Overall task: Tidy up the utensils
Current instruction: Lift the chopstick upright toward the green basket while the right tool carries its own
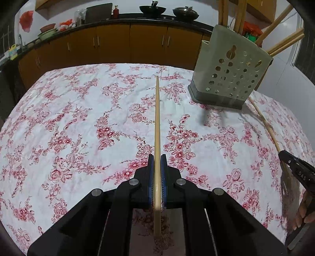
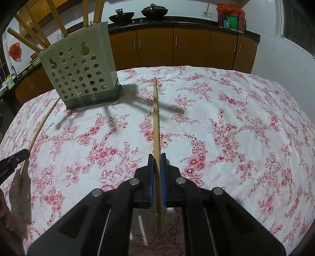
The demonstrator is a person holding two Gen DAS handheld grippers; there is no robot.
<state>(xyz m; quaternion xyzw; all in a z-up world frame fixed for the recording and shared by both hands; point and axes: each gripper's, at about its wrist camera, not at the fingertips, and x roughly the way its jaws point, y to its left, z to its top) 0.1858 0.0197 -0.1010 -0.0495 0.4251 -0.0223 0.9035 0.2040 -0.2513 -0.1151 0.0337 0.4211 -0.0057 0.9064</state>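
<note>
Black linkage arms fill the foreground of both wrist views, leading to blue-padded jaws. Left gripper [image 1: 157,165]: jaws closed down on a single chopstick [image 1: 157,122], which runs between the pads and projects straight ahead over the table, its far tip in the air above the cloth. Right gripper [image 2: 157,163]: jaws likewise closed on a second chopstick [image 2: 156,118], gripped near its thick end, the thin end pointing forward and slightly left.

Each gripper also shows at the edge of the other's view: the right one at the right margin of the left view, with fingers of a hand [image 1: 304,214] behind it; the left one at the left margin of the right view. In these side views each held chopstick reaches toward the holder's base.

Holder [image 1: 230,78]: pale green, perforated with round holes, upright on a darker base, standing on the table between the two grippers and beyond them. Several more chopsticks [image 2: 35,29] stand in it, leaning outward above the rim.

Table: covered by a white cloth [image 1: 78,118] with red floral print, shadows of the sticks falling across it near the holder.

Background: orange-brown cabinets [image 2: 177,47] under a dark counter, two dark woks [image 1: 152,9] on it, a red bag on the wall at left.
</note>
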